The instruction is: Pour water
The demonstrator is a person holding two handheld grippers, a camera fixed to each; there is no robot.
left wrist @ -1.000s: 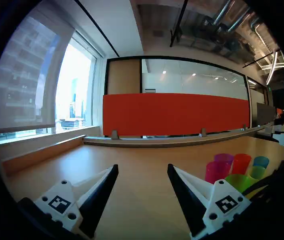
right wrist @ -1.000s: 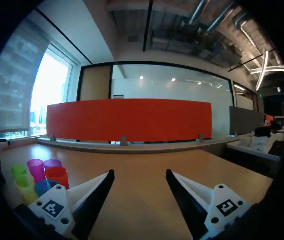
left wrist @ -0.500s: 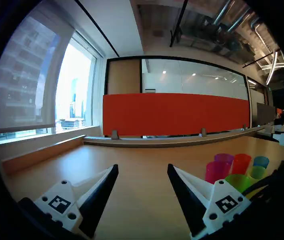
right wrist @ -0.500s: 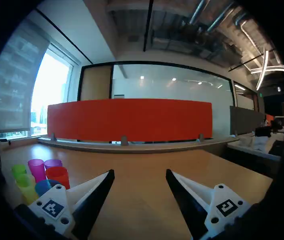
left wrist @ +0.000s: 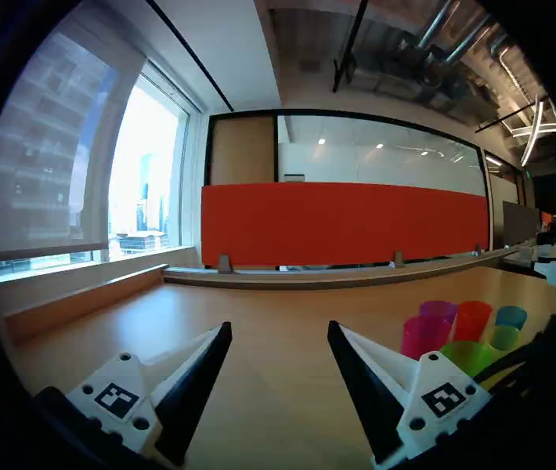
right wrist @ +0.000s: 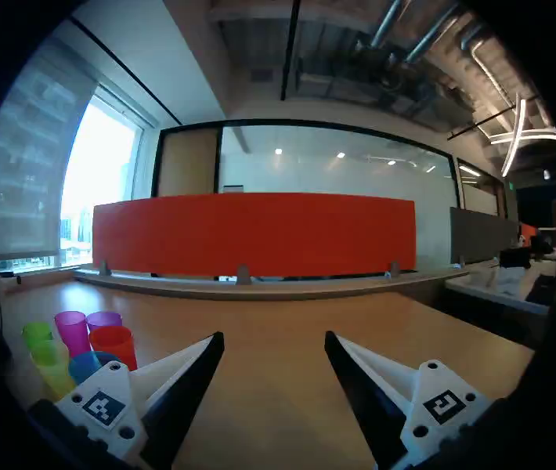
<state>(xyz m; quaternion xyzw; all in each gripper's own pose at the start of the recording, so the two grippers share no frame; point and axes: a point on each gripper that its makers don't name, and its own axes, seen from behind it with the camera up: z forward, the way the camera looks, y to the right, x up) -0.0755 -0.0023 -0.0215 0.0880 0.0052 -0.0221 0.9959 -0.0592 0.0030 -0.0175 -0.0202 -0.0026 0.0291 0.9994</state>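
Several coloured plastic cups stand together on the wooden table [left wrist: 278, 313]. In the left gripper view they sit at the right: a magenta cup [left wrist: 423, 335], an orange cup [left wrist: 471, 319], a blue cup [left wrist: 510, 316] and a green cup [left wrist: 470, 356]. My left gripper [left wrist: 278, 333] is open and holds nothing, with the cups just right of its right finger. In the right gripper view the same cluster is at the left: a magenta cup [right wrist: 70, 330], an orange cup [right wrist: 113, 345], a yellow-green cup [right wrist: 52, 366]. My right gripper [right wrist: 273, 343] is open and holds nothing, the cups left of its left finger.
An orange divider panel [left wrist: 341, 223] runs along the table's far edge. Large windows [left wrist: 141, 188] with a sill are to the left. Another desk [right wrist: 505, 286] with items lies beyond the table's right edge.
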